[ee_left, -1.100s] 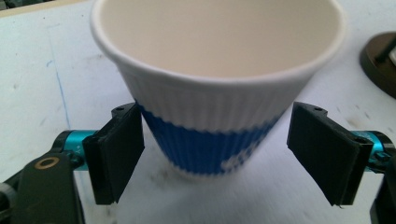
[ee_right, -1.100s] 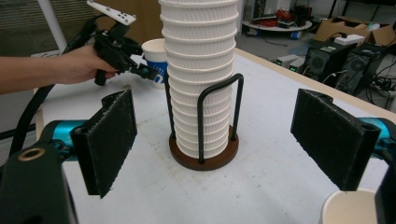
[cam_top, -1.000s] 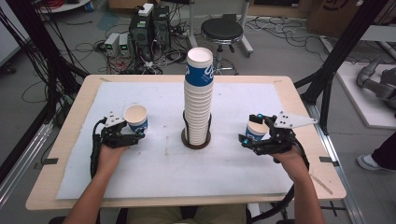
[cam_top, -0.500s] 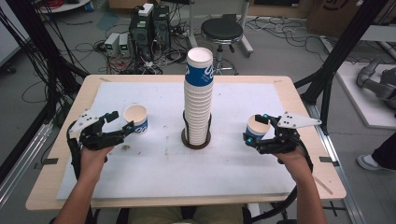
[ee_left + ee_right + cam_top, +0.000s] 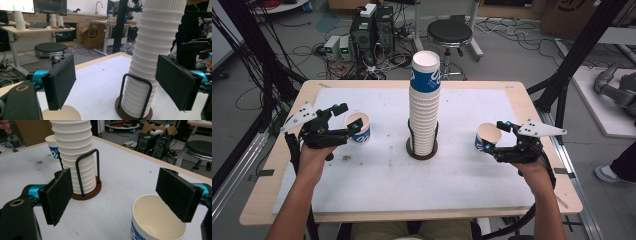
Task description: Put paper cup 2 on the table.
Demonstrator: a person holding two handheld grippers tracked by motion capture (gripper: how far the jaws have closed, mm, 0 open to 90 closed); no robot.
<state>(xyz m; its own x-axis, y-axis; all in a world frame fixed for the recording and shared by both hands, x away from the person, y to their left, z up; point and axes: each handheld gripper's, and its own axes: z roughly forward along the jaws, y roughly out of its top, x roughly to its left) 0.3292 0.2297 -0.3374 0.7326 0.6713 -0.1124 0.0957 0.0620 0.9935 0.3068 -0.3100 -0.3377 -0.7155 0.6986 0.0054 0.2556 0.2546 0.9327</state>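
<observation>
A tall stack of white paper cups stands in a black wire holder at the table's middle. A single blue-printed cup stands upright on the mat to its left. My left gripper hovers at that cup with its jaws wide; they have just been opening. In the left gripper view the cup's rim lies below the left pad, with nothing pinched. A second cup stands to the right. My right gripper is open, its right pad above that cup.
A white mat with small dark stains covers the wooden table. Beyond the far edge are a black stool, computer boxes and cables. Black frame posts rise at both sides.
My left gripper drew back leftward from the left cup, then rose; its jaws stand wider. That cup stays on the mat. The right gripper and its cup have barely moved.
</observation>
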